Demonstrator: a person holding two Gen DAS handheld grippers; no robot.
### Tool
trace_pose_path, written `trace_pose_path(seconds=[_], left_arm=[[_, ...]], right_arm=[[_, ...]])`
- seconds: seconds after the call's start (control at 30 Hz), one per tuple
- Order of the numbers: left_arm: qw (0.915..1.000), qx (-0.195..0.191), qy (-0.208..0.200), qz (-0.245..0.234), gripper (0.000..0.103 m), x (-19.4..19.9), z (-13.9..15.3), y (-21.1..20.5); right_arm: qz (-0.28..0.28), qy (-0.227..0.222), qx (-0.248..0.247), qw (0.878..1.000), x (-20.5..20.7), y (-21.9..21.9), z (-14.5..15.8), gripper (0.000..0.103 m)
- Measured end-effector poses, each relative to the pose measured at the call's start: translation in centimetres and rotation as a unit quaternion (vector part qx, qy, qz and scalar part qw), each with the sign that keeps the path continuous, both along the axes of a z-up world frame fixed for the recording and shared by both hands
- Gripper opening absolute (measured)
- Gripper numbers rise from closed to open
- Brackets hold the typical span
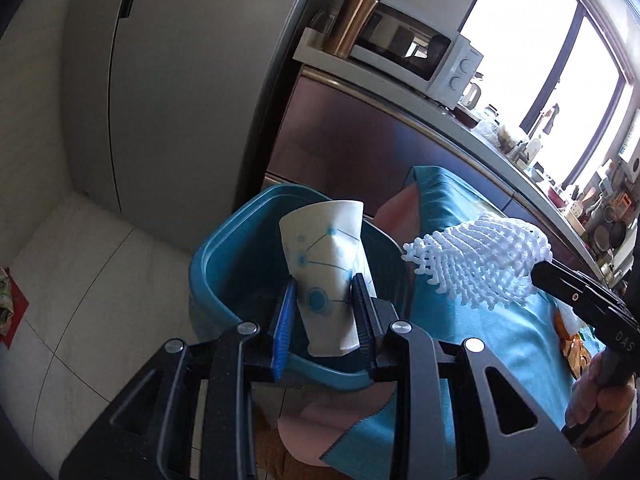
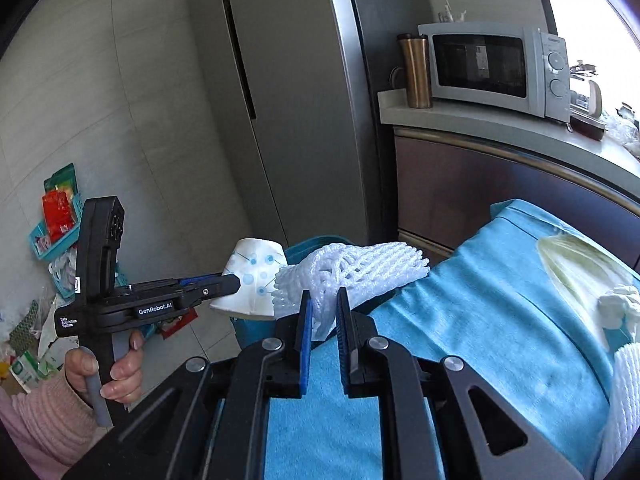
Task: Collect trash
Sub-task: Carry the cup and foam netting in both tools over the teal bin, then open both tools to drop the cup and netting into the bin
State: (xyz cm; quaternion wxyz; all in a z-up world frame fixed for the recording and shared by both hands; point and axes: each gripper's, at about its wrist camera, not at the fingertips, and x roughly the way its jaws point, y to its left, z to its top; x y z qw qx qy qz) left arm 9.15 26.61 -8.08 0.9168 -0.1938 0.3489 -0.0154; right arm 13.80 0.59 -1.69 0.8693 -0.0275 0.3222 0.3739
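The left gripper (image 1: 322,312) is closed on a paper cup (image 1: 326,276) and holds it over the open blue bin (image 1: 212,264); the cup bottom is already below the near rim. The right gripper (image 2: 324,316) is closed on a white foam net (image 2: 360,268) and holds it beside the cup, over the edge of the blue cloth (image 2: 480,320), close to the bin.

So two pieces of trash are picked up, but neither is dropped yet. I cannot see inside the bin. On the cloth more trash seems to wait: a crumpled tissue (image 2: 618,308) and another foam net (image 2: 624,392) at the right.

The bin mouth looks wide enough for the cup. The net nearly touches the cup in the right view, so I think one gripper should let go first. To the left of the bin the floor (image 1: 80,280) is free, and the fridge (image 1: 168,80) stands well behind.
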Motion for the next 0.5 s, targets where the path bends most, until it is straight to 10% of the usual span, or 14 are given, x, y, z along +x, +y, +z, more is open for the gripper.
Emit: trace_pose_path(seconds=[0.5], left_arm=[[0.9982,0.001,0.058,0.016,0.029,4.3,-4.6,1.0]], right_arm=[[0.020,0.073,-0.067,0.995,3.9,6.0,-3.6,0.025]])
